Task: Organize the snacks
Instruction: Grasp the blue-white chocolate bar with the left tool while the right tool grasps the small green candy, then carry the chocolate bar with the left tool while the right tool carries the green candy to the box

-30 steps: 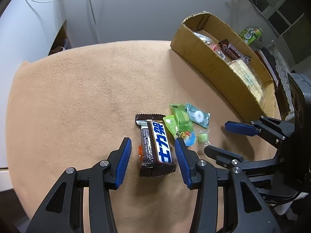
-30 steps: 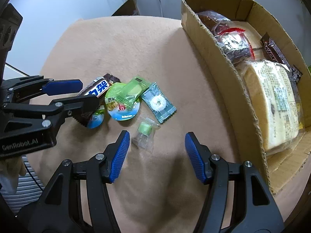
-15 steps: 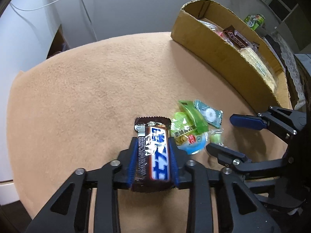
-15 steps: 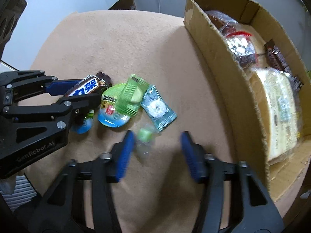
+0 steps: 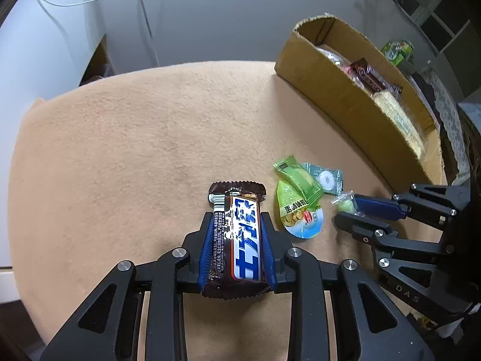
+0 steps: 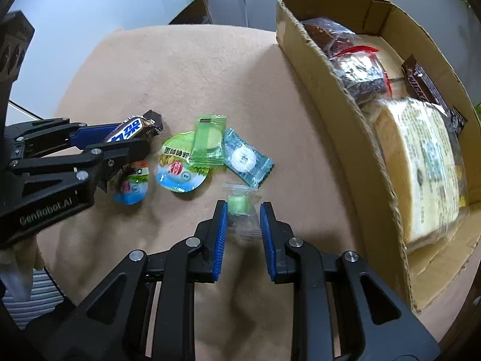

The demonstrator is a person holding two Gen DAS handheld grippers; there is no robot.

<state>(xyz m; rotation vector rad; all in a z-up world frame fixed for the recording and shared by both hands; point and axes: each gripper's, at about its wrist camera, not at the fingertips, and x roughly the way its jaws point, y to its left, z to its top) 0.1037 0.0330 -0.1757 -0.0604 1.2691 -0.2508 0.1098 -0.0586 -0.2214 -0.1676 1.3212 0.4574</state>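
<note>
The left gripper (image 5: 237,246) clamps a chocolate bar (image 5: 237,237) lengthwise between its blue pads on the tan desk (image 5: 135,150). Just to its right, the right gripper (image 6: 242,225) is closing around a small clear-wrapped green candy (image 6: 239,204). Other wrapped sweets lie between them; the cardboard box (image 6: 315,69) stands beyond the right gripper.

My left claw (image 6: 120,147) covers most of the chocolate bar (image 6: 132,129) and part of a second jelly cup (image 6: 132,186) in the right wrist view. The cardboard box (image 6: 330,96) runs off the frame's edge. Wrapper print is too small to read.
</note>
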